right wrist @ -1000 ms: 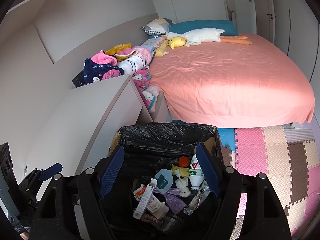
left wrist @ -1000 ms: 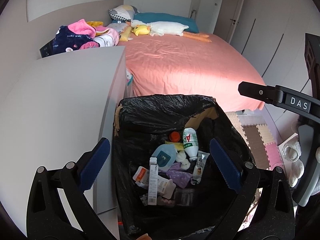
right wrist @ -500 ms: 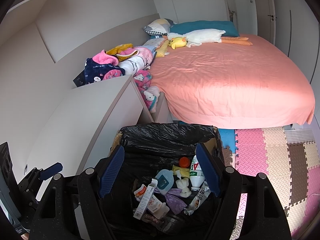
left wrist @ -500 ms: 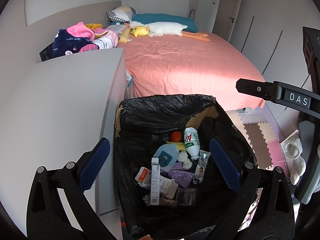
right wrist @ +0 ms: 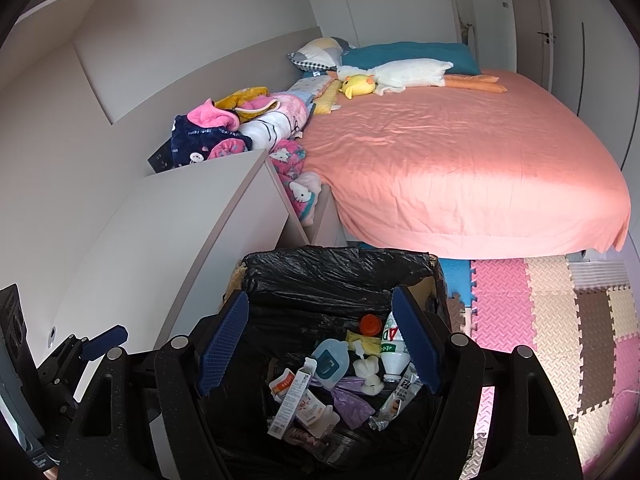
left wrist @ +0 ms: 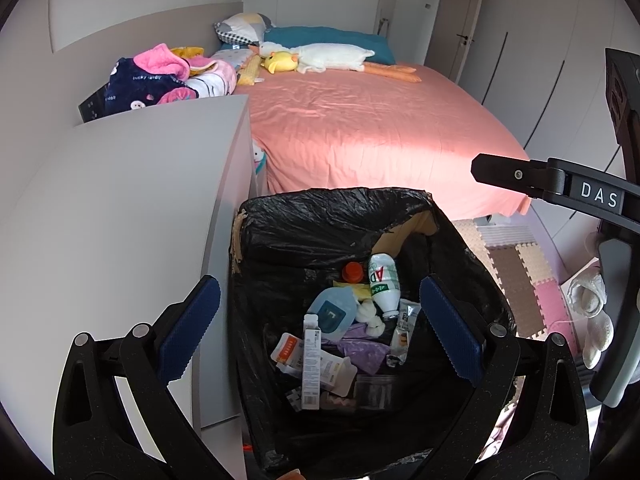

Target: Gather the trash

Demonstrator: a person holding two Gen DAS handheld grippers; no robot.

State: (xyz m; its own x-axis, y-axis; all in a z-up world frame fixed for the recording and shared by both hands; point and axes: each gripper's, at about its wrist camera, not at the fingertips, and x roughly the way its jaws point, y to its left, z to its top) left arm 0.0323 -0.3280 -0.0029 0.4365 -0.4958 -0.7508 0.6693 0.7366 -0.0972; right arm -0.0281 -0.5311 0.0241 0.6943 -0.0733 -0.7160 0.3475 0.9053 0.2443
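- right now your left gripper (left wrist: pixel 318 320) and right gripper (right wrist: pixel 318 346) both hang wide and empty over the bin bag (left wrist: pixel 320 220) beside the bed (left wrist: pixel 360 128)
- likely light, crinkly, slippery; pinch its gathered rim, mind tearing

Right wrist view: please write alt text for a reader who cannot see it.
The right gripper, fingers open and empty, hangs over a black-lined trash bin holding a white bottle, cartons and wrappers. Behind the bin are a grey cabinet and a bed with a pink sheet.
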